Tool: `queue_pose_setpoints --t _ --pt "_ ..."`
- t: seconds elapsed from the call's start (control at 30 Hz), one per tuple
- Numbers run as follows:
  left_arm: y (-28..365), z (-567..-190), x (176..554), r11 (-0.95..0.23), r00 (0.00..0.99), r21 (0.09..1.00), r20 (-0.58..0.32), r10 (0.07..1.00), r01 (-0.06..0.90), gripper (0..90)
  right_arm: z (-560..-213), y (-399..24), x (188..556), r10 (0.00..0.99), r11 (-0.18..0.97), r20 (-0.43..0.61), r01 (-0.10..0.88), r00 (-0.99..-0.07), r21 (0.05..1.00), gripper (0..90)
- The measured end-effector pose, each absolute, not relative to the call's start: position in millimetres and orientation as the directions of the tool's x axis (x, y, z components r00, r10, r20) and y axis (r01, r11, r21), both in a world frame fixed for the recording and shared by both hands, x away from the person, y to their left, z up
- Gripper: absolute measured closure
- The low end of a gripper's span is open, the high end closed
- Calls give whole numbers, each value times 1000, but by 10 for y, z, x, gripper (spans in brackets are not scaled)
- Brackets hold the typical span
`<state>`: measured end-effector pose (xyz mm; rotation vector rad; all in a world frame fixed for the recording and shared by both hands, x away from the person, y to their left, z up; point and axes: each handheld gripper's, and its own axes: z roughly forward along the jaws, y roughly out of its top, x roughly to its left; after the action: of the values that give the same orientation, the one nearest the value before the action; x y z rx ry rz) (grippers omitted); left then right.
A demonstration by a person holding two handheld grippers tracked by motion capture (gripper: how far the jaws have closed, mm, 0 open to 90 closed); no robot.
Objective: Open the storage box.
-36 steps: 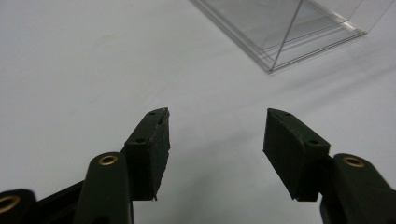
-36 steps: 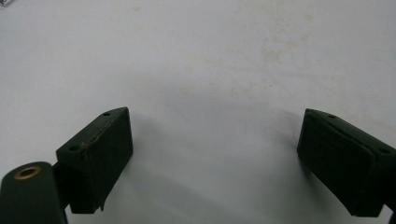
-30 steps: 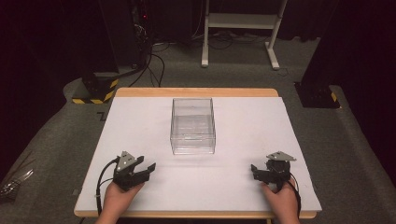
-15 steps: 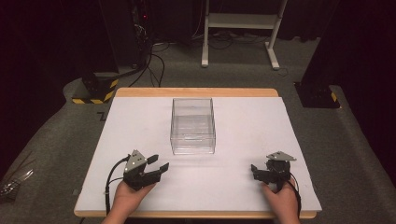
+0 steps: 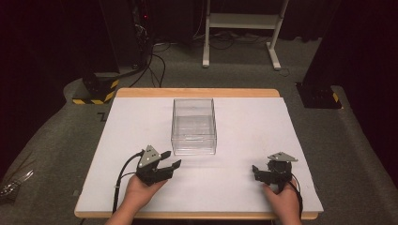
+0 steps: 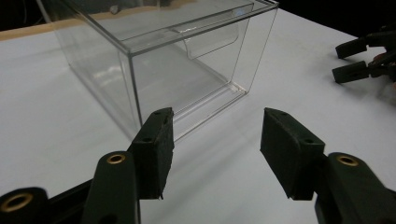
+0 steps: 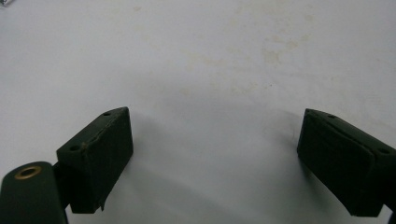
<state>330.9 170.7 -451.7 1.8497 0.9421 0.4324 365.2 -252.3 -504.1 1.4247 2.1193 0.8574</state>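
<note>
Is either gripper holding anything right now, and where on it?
Nothing is held. The left gripper stands open short of the clear box; the right gripper is open over bare table.

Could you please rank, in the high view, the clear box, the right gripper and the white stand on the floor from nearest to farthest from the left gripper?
1. clear box: just ahead and to the right of the left gripper, mid-table.
2. right gripper: across the table's near edge, at the right.
3. white stand: on the floor beyond the table.
</note>
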Motion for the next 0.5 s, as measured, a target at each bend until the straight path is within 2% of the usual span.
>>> queue_pose_setpoints --t 0.5 --pt "1489 -4585 3559 -208 651 892 -120 749 402 444 -5041 -2526 3652 928 278 -22 653 -371 704 106"
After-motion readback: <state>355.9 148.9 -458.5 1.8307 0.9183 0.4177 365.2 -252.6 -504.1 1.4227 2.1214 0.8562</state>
